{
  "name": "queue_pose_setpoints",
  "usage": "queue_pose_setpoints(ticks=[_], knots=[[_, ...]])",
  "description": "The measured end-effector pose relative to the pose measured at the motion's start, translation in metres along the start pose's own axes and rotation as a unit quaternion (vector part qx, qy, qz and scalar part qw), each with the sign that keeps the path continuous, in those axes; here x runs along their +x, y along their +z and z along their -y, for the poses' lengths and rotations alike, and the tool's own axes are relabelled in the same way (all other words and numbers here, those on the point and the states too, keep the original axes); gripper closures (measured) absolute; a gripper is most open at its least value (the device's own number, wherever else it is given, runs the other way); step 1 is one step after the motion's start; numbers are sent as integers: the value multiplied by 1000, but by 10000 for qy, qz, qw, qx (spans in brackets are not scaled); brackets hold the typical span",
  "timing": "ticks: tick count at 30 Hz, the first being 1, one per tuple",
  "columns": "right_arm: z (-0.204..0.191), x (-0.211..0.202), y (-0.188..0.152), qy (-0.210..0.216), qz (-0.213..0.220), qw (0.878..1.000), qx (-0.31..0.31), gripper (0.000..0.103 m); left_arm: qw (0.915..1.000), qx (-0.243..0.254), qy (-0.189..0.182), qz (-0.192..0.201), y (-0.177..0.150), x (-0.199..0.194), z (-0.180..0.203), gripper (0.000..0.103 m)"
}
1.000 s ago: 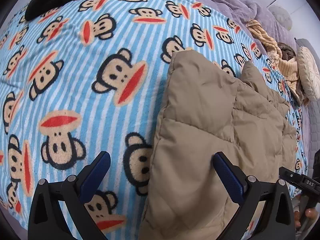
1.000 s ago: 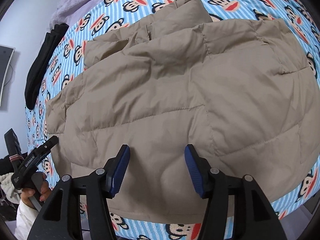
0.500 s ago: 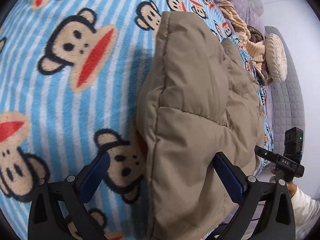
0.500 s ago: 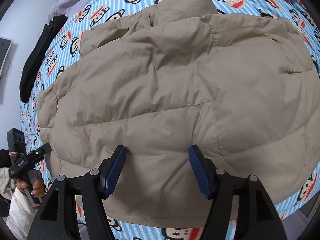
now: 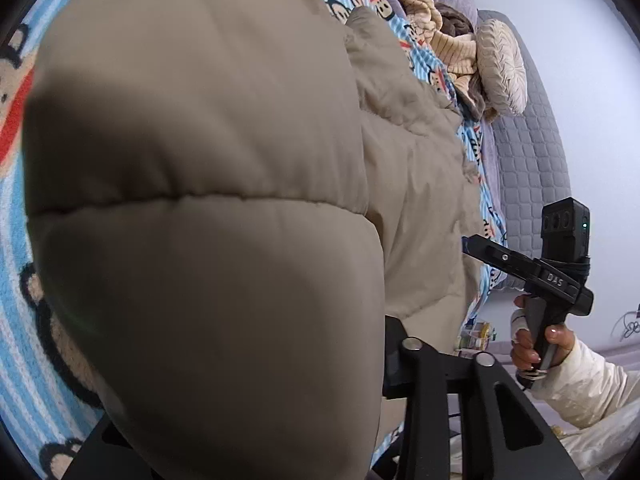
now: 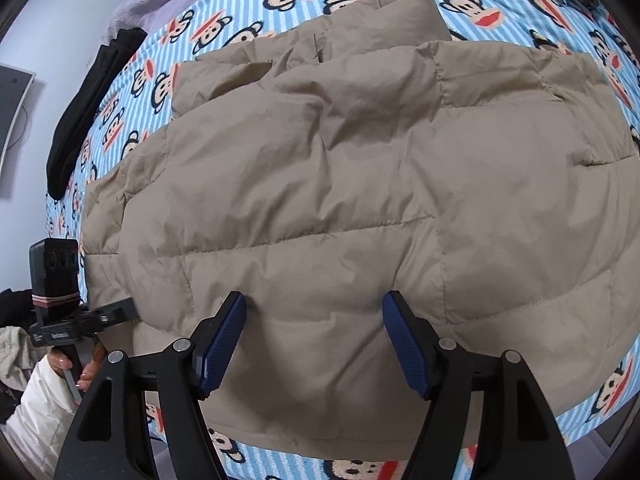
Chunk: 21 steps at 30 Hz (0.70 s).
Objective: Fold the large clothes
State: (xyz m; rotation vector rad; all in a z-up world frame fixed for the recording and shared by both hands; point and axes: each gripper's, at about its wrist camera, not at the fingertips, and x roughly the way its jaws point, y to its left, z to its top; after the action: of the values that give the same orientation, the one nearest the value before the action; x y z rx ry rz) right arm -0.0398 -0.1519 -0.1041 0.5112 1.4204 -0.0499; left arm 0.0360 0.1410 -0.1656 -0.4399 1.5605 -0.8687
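A beige puffer jacket (image 6: 360, 180) lies spread on a bed with a blue striped monkey-print blanket (image 6: 460, 4). My left gripper (image 6: 128, 306) is at the jacket's left edge. In the left wrist view a puffed fold of the jacket (image 5: 200, 200) bulges up between the closing jaws and hides the pads. My right gripper (image 6: 314, 308) points down on the jacket near its front hem. Its jaws are opening, the blue pads (image 6: 224, 340) stand apart, and a soft ridge of fabric lies between them unpinched. A hand in a white sleeve (image 5: 536, 344) holds the right gripper.
A black garment (image 6: 92, 100) lies along the bed's far left edge. Knitted clothes (image 5: 440, 40) and a round cream cushion (image 5: 500, 68) sit at the head end, beside a grey quilted surface (image 5: 528, 160). The bed's front edge runs just below the jacket's hem.
The left gripper swung toward the jacket's edge and came in close; its wide jaws have drawn in around the fold. The right gripper's jaws spread a little wider in place.
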Motion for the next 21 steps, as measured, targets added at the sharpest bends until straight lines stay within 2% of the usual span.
queue_pose_setpoints(ticks=[1,3,5,7,11,15,21], knots=[[0,-3,1,23,94,10000,-10,29,10000,-10,-17,46,-1,-5,6,72],[1,-12,4,57,364,9993,-35,32,9998,-1,-82,156,-5,-18,21,73],[3,-17,9,131,563,9983,-76,70,9997,17,-94,227,-7,-27,40,73],[5,-15,17,223,660,9976,-68,78,9996,103,-32,274,-12,-33,63,73],[9,-2,39,380,847,9957,-32,81,9989,312,169,320,-15,-36,115,73],[15,23,57,533,810,9952,117,82,9968,568,445,357,-13,-27,173,73],[41,43,67,1009,686,9912,511,85,9922,861,870,253,-3,11,250,73]])
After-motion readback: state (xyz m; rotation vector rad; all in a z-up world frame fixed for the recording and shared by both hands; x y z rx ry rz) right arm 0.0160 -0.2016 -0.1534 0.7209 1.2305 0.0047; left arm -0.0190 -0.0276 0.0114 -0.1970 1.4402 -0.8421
